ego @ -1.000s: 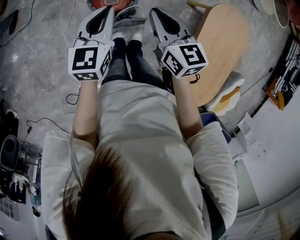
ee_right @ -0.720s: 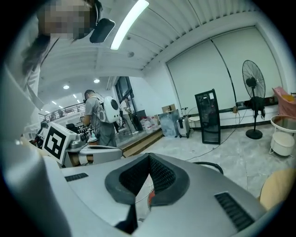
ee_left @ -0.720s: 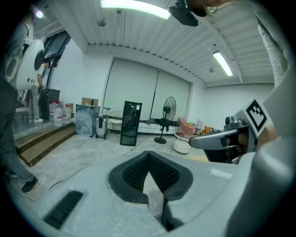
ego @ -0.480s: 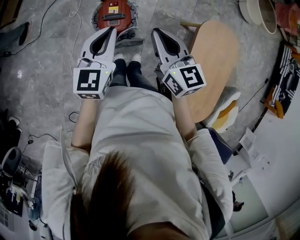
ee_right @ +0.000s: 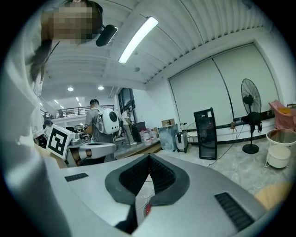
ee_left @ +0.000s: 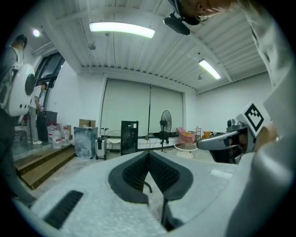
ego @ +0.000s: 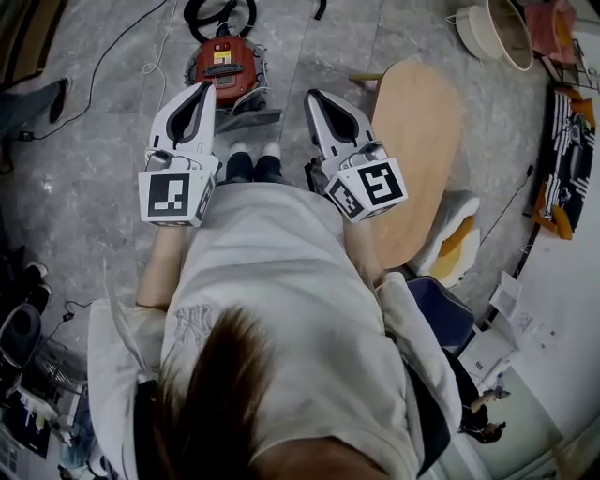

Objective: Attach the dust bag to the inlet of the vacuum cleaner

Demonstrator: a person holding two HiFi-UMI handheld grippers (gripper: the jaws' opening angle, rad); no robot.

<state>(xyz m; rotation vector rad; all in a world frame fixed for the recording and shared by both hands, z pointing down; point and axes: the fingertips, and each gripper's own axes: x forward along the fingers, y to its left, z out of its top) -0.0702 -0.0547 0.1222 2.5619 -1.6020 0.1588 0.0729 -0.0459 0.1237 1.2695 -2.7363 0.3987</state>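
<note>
Nearest the head camera are dark, straight hair and a loose, pale woven shirt (ego: 281,309). Bare forearms reach forward from it, each ending in a white cube printed with black square markers. The left cube (ego: 176,197) sits square-on. The right cube (ego: 367,187) is turned on a corner.

Beyond the cubes lie the smooth, pale plastic shells, tapering to rounded noses with dark teardrop openings. The left gripper (ego: 204,87) and the right gripper (ego: 314,95) are held side by side and well apart, over the knees. Each gripper's own view shows its black, finely ribbed pads meeting at the tip in a narrow V. Both are closed, with nothing between the pads.

Below them are dark trousers and two white toes on a grey, marbled stone floor (ego: 94,141). Just ahead of the feet stands the vacuum cleaner (ego: 225,66), a glossy red, rounded body with a dark top panel. Neither gripper touches it. A flat grey sheet (ego: 251,114) lies against its near edge; whether this is the dust bag cannot be told. A black hose (ego: 217,14) loops behind the vacuum.

To the right stands an oval table (ego: 417,141) of light, matt wood, with a yellow-and-white cushion (ego: 452,251) beside it. Farther off is a round cream basin (ego: 506,28).

The gripper views look across a white hall with a ribbed ceiling, tube lights and a black pedestal fan (ee_left: 165,121).
</note>
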